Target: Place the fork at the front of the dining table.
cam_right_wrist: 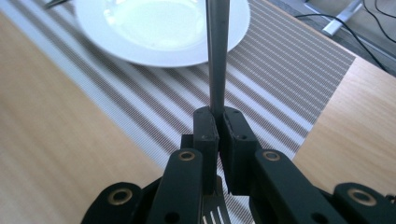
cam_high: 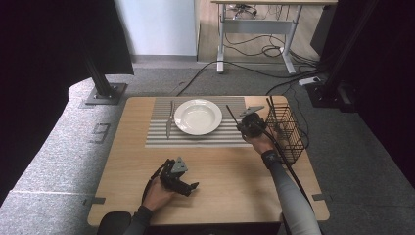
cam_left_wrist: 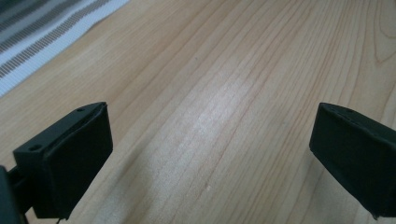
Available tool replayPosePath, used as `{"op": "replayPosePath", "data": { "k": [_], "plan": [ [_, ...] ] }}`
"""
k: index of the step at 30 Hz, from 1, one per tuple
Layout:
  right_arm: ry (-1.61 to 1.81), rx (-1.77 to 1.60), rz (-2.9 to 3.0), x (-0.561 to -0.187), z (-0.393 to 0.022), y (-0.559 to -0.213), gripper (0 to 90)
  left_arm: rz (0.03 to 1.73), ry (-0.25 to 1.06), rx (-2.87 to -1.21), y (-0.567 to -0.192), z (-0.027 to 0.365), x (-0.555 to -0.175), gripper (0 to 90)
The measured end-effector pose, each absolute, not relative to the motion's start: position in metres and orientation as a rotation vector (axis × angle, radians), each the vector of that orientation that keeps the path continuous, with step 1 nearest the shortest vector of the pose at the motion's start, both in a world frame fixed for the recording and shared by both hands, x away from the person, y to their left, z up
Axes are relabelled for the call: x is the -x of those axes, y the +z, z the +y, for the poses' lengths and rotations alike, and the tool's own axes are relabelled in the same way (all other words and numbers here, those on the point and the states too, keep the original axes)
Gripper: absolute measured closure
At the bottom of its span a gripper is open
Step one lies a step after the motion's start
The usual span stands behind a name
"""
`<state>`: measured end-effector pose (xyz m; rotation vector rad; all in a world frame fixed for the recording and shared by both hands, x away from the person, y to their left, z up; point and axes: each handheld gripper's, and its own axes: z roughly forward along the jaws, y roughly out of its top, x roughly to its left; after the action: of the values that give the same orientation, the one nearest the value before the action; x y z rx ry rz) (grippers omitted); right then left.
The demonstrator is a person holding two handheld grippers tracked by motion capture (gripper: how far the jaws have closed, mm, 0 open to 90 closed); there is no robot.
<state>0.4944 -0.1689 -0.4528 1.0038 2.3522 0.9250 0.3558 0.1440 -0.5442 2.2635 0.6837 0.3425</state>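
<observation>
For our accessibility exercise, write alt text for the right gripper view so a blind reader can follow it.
The right tool, its black jaws shut, clamps a fork by its handle, tines at the bottom edge and handle pointing away toward a white plate. The plate sits on a striped placemat on a wooden table.

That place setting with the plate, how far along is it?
Done: the plate sits on the striped mat, with a knife laid beside it on its left. In hand: the right gripper is shut on a fork, handle pointing toward the plate. The left gripper is open over bare table. Left: probably laying the fork beside the plate.
</observation>
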Motion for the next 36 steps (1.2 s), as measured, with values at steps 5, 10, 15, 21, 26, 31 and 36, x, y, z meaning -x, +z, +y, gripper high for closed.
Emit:
{"op": "replayPosePath", "data": {
  "k": [5, 10, 15, 21, 26, 31, 36],
  "plan": [
    [0.87, -1.037, 2.347, -0.524, -0.155, -0.46, 84.5, 0.686, 0.316, -2.272, -0.547, 0.144, -0.357, 0.0],
    [0.787, -1.092, 2.338, -0.551, -0.148, -0.472, 84.5, 0.681, 0.319, -2.322, -0.548, 0.141, -0.358, 0.0],
    [0.723, -1.166, 2.323, -0.573, -0.15, -0.487, 84.6, 0.658, 0.31, -2.341, -0.549, 0.139, -0.357, 0.0],
    [0.664, -1.242, 2.303, -0.59, -0.16, -0.507, 84.5, 0.645, 0.301, -2.346, -0.549, 0.139, -0.357, 0.0],
    [0.615, -1.259, 2.288, -0.596, -0.163, -0.518, 84.8, 0.64, 0.291, -2.345, -0.549, 0.14, -0.358, 0.3],
    [0.58, -1.279, 2.278, -0.599, -0.165, -0.525, 85.2, 0.635, 0.286, -2.346, -0.549, 0.14, -0.358, 0.9],
    [0.581, -1.316, 2.261, -0.602, -0.169, -0.529, 85.1, 0.632, 0.284, -2.346, -0.549, 0.14, -0.358, 1.2]
  ]
}}
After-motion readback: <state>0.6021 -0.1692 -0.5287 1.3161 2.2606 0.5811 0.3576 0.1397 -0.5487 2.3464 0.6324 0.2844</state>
